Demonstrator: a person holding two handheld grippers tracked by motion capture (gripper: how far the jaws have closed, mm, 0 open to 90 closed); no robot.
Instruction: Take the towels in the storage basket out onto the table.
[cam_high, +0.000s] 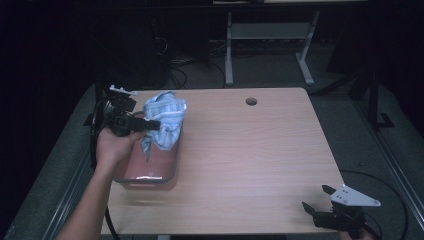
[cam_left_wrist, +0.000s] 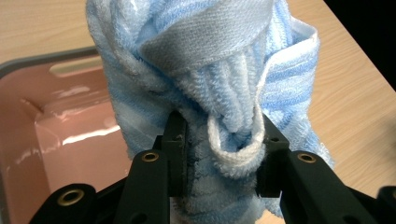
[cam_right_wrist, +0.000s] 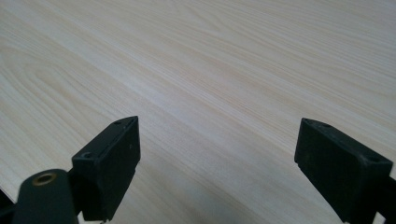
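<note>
A blue-and-white striped towel (cam_high: 164, 119) is being held bunched up in the air above the far end of a pink tub (cam_high: 150, 170), at about ten o'clock on the table (cam_high: 250, 165) in the high view. Its lower corner is hanging down toward the inside of the tub; whether it is touching the tub's floor cannot be told. In the left gripper view the towel (cam_left_wrist: 210, 70) is being pinched by the left gripper (cam_left_wrist: 219, 154), with a thick fold and a white hem loop pressed between the two black fingers (cam_left_wrist: 175, 140). The tub (cam_left_wrist: 56, 135) is being seen at nine o'clock of that view, its grey rim and glossy pink floor showing beside the towel.

In the high view the left gripper (cam_high: 150, 124) is being held level by the person's left hand (cam_high: 112, 145), pointing toward three o'clock.

The right gripper (cam_high: 320, 197) is being kept at about five o'clock, near the table's close right corner, well apart from the towel. In the right gripper view its fingers (cam_right_wrist: 112, 163) are being held spread wide over bare wood, with nothing between them.
</note>
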